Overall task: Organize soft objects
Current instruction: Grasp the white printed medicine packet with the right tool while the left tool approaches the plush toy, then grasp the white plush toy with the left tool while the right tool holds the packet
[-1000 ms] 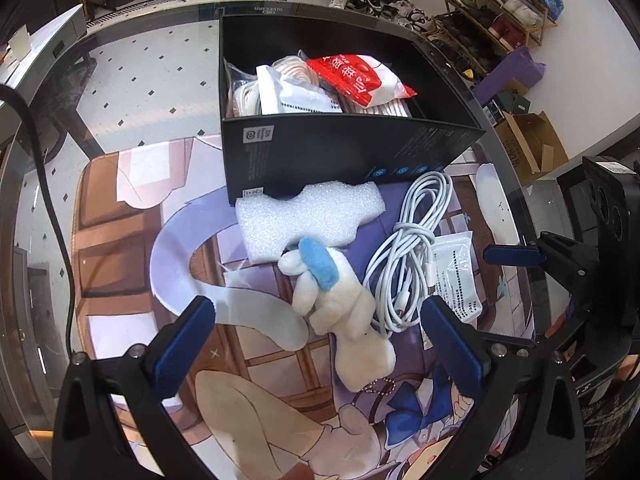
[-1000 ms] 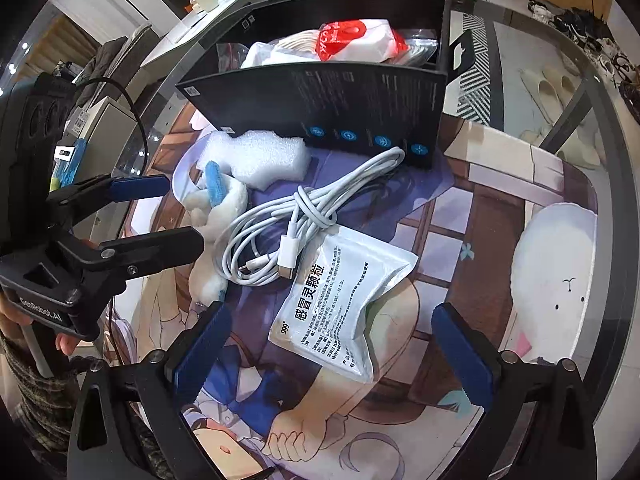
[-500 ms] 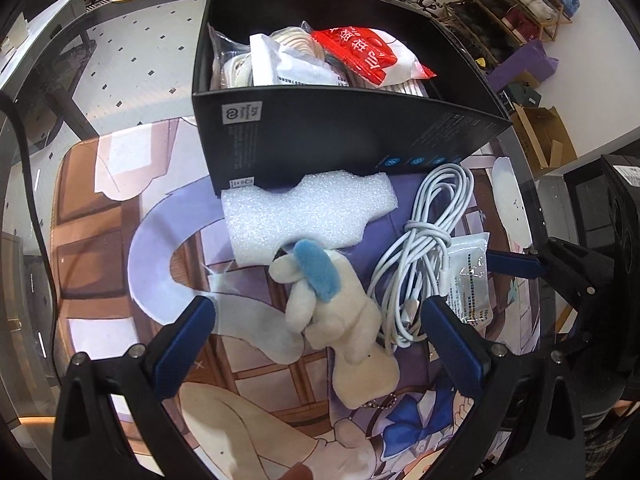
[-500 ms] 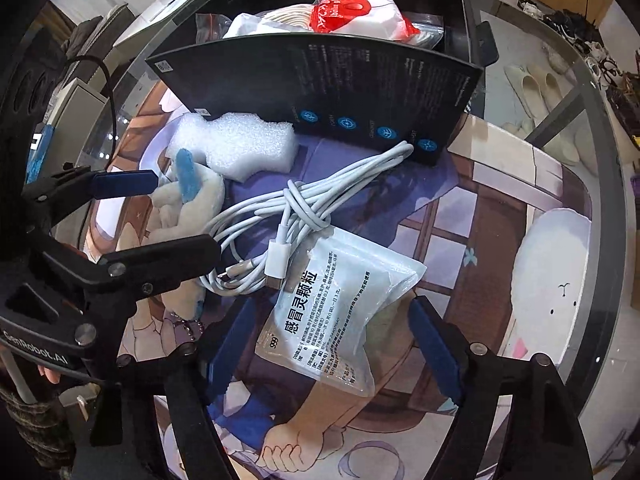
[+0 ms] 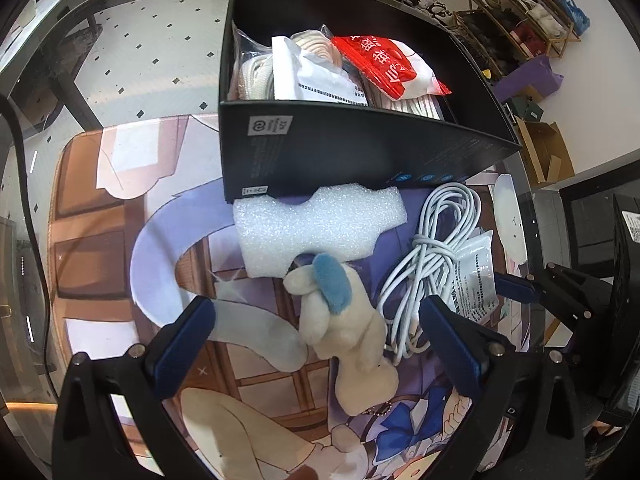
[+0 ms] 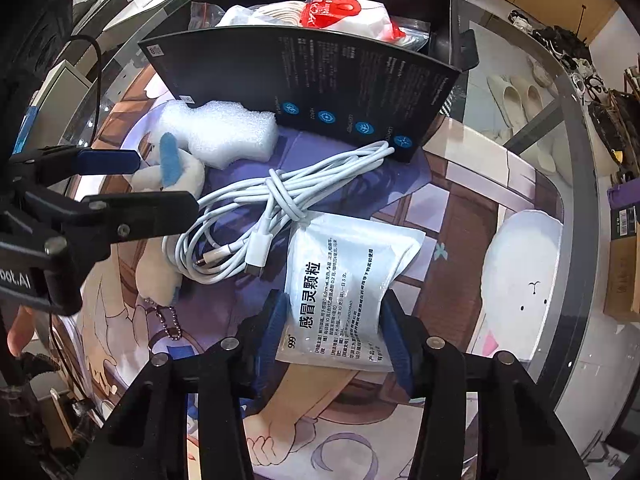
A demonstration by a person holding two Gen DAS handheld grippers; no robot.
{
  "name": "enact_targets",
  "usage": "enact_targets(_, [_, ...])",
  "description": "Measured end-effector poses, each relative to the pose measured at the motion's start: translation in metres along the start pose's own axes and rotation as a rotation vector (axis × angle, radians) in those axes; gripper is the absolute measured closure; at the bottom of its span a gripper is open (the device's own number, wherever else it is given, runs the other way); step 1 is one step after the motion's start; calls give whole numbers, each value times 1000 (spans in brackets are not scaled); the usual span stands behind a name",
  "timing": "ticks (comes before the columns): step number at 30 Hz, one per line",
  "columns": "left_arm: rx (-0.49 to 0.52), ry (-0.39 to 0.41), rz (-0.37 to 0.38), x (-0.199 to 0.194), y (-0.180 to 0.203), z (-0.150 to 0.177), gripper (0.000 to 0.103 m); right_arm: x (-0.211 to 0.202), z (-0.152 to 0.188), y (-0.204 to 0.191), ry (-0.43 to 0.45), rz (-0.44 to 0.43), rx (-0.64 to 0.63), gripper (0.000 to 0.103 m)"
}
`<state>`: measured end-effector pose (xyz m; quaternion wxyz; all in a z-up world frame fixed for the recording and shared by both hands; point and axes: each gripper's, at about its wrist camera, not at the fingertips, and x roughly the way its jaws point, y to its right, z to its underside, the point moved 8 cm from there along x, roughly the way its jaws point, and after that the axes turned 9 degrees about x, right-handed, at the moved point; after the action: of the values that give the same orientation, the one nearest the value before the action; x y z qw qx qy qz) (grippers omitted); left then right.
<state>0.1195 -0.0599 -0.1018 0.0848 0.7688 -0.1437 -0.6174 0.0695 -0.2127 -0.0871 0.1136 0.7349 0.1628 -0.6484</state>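
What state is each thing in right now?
Right tool: closing, sachet between its jaws.
Left tool: open above the plush toy.
Sachet: flat on the mat.
Plush toy: lying loose.
Cable: bundled, knotted.
Foam: against the box.
Box: open, partly filled.

Bright, even indoor light — sharp centres, heavy fisheye bending, dark corners.

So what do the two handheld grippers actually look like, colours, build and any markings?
Both are matte black frames with silver screw heads and two fingers faced with blue pads. The left gripper shows white lettering on its body in the right wrist view, only partly readable. The right gripper shows no marking. A plaid sleeve shows at the lower left edge.
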Motion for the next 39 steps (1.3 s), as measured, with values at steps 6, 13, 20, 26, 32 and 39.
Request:
enact_targets(6, [-21,-3,2,-2,-4,-1,2,-3,5,4,2,-1,-15,62])
enact_targets(13, [-38,-7,-52,-2,-6,-3,9,-9,12,19,4,2,-18,66])
enact_targets(20, [-84,1,-30,-8,-15,-2,18,-10,17,27,13,-23,-7,66])
enact_targets(26, [-49,-28,-125,-4,-8,-2,20,-12,20,29,22,-15,-14,66])
enact_targets(32, [-29,-51,-219,-2,-2,-2,36,-13,21,27,27,-17,-15,66])
enact_targets(39, [0,-64,-257,-2,12,4,61,-14,22,28,33,-31,-11,66])
